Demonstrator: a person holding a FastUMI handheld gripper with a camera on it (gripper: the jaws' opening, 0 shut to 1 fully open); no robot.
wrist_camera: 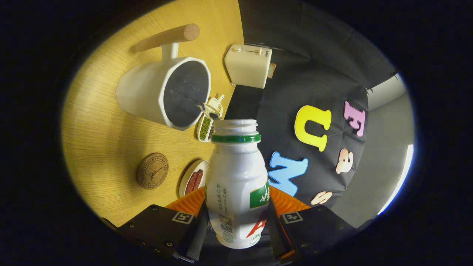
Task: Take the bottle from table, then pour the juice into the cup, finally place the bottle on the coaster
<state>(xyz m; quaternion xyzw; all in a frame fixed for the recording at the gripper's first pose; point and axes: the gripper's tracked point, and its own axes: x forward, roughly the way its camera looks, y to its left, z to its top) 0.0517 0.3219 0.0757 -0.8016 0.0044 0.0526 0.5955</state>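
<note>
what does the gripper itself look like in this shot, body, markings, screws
The gripper has two blocky black housings, one on each side. Each housing carries a small square black-and-white fiducial tag on its top face. Small round screws dot the edge of one housing. Ribbed, fan-like orange panels sit behind the fingers. No cables or sleeve can be made out.

Warm, fairly bright light falls on the wooden table point(103, 136), fading toward its far edge. The white bottle point(236, 184) shows soft glare along its shoulder, and the gripper point(236, 221), its fingers pressed against the bottle's sides, sits in shadow. A bright strip glows on the grey wall point(388, 170). Fisheye distortion bends the table's edges; the centre stays sharp.
</note>
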